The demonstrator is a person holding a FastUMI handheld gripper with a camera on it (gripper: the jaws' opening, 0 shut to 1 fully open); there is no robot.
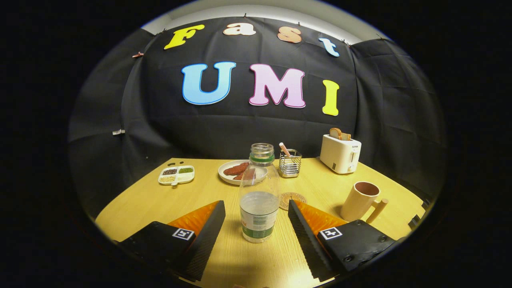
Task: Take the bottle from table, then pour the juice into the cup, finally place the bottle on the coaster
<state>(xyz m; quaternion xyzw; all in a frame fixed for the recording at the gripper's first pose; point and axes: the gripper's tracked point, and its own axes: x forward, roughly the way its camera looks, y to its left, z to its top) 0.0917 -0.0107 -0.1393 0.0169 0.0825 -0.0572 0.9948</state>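
Between the 2 fingers of the tool (256, 218) stands the bottle (259, 196), upright on the counter (224, 256), w/ clear gaps on both sides: jaws spread wide, nothing gripped yet. Cap is off (open neck w/ a green ring), so it's ready to pour w/o any unscrewing, and it needs to stay upright on the lift. Liquid sits in the lower part only, approx half full or less, clear-looking; weight is low down, so a grip at label height or just above looks sensible to me.

Coaster (292, 200) lies flat just beyond the bottle, slightly to the tool's right, partly hidden behind the right finger. Cup (362, 202) w/ its handle stands further right, mouth up, apart from the coaster. Both are close to the bottle, presumably so pour and set-down need short moves.

Well beyond: plate (240, 171) w/ reddish food, wire holder (290, 164), toaster (340, 153) w/ bread in the slot, small divided tray (176, 175) off to the left. None of them crowd the path.

Step in hand, as I judge it: step 1, closing on the bottle. Risk: a finger landing off-centre could tip it & spill.
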